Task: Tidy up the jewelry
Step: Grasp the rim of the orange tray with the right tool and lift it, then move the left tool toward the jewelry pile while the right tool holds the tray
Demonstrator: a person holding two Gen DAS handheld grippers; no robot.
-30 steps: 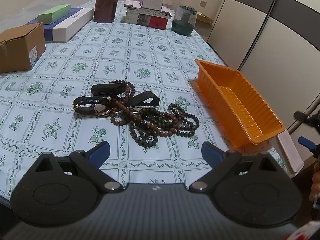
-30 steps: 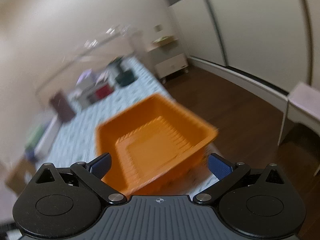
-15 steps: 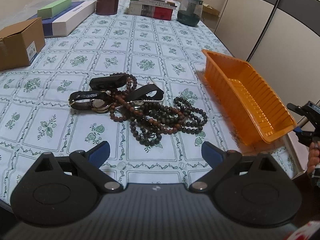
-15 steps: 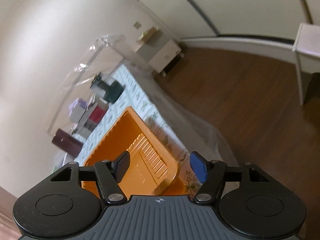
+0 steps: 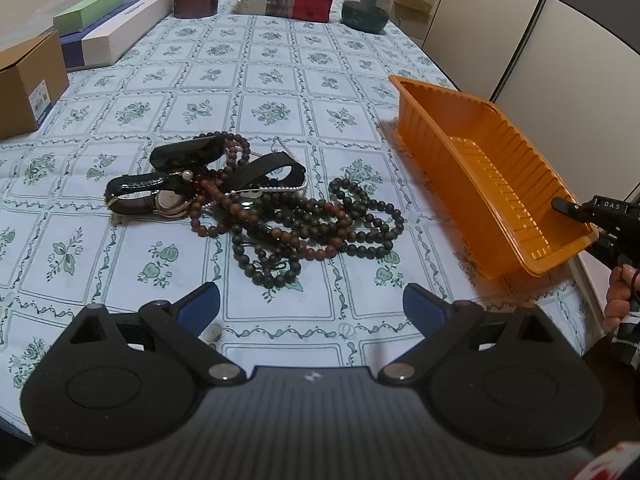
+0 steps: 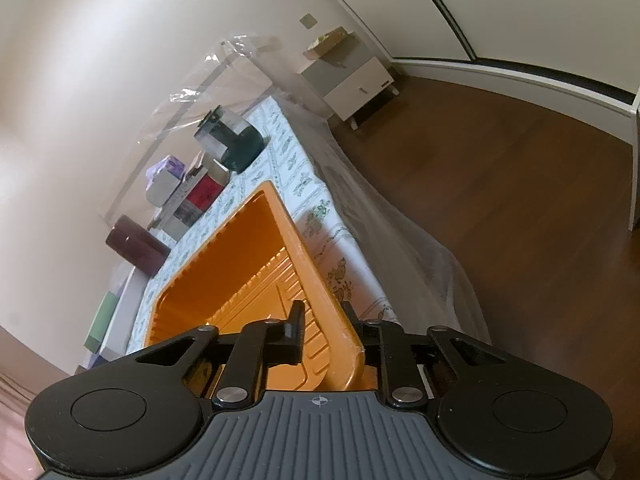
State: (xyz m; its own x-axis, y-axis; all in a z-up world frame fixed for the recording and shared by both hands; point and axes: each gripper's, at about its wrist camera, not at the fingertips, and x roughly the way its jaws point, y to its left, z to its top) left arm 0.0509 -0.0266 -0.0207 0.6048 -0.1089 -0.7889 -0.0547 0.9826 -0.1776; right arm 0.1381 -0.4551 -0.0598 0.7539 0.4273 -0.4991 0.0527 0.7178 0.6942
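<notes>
Jewelry (image 5: 276, 204): lying in a tangled heap of bead strands, watch (image 5: 168, 202) and straps at mid-table on the floral tablecloth (image 5: 260, 68), well apart from the orange tray (image 5: 492, 168).

Sitting tilted at the right table edge, near corner overhanging, with nothing seen inside. Being clamped at that near corner wall by the right gripper (image 6: 322, 322), jaws closing, one finger inside the wall and one outside. Hanging spread apart above the near tablecloth, the left gripper (image 5: 312, 308), nothing between its fingers, heap just ahead.

Risks, as judged:
- Flexing or slipping of the thin tray wall under a corner pinch, dropping the tray toward the floor (image 6: 500, 184) past the edge.
- Dragging several strands at once when lifting one, owing to the tangle; scattering toward the edge.
- Snagging of the pearl strand (image 5: 276, 188) under the straps.

Clearances:
- Open cloth lying between heap and tray, giving room to slide the tray inward.
- Cardboard box (image 5: 28, 80) and stacked boxes (image 5: 108, 28) standing well clear at far left.
- Right edge close beside the tray, leaving little margin.
</notes>
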